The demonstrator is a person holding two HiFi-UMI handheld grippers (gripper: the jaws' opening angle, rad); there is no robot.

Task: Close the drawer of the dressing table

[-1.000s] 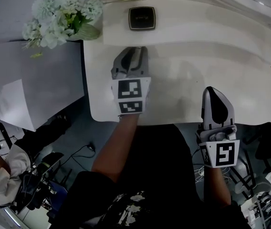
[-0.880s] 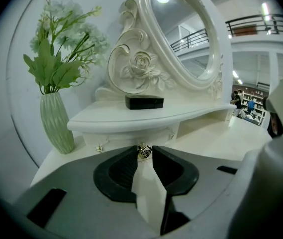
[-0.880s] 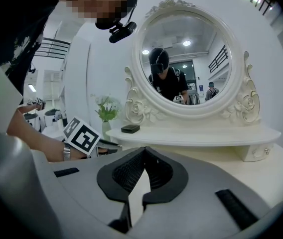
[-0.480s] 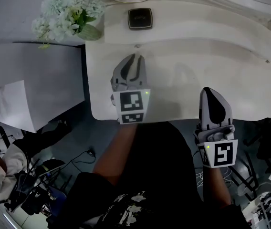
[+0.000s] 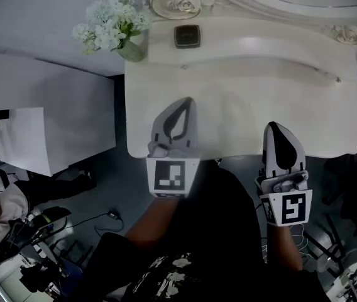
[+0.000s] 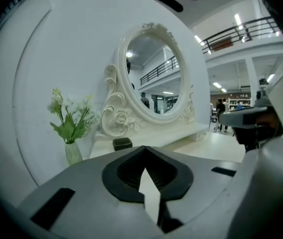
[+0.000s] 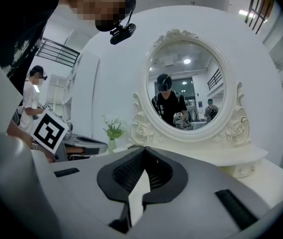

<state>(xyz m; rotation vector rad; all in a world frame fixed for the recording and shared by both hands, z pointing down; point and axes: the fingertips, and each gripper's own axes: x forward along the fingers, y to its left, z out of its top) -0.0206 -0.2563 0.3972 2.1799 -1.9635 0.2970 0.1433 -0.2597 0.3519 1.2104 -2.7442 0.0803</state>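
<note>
The white dressing table (image 5: 260, 93) fills the upper part of the head view; from above its front edge looks flush and no drawer front shows. My left gripper (image 5: 188, 100) hovers over the table's front left part, shut, with nothing between its jaws. In the left gripper view the left gripper (image 6: 143, 148) points at the oval mirror (image 6: 151, 78). My right gripper (image 5: 275, 126) hangs over the front edge further right, also shut and holding nothing. The right gripper (image 7: 144, 149) faces the mirror (image 7: 186, 83) too.
A vase of pale flowers (image 5: 112, 27) and a small black box (image 5: 186, 36) stand at the table's back left. A white cabinet (image 5: 46, 124) adjoins the table on the left. Cables and gear (image 5: 34, 244) lie on the floor. A person (image 7: 32, 98) stands at the left.
Both grippers have drawn back toward the table's front edge and risen. The left gripper's jaws, apart before, have closed. The table now sits farther up in the head view.
</note>
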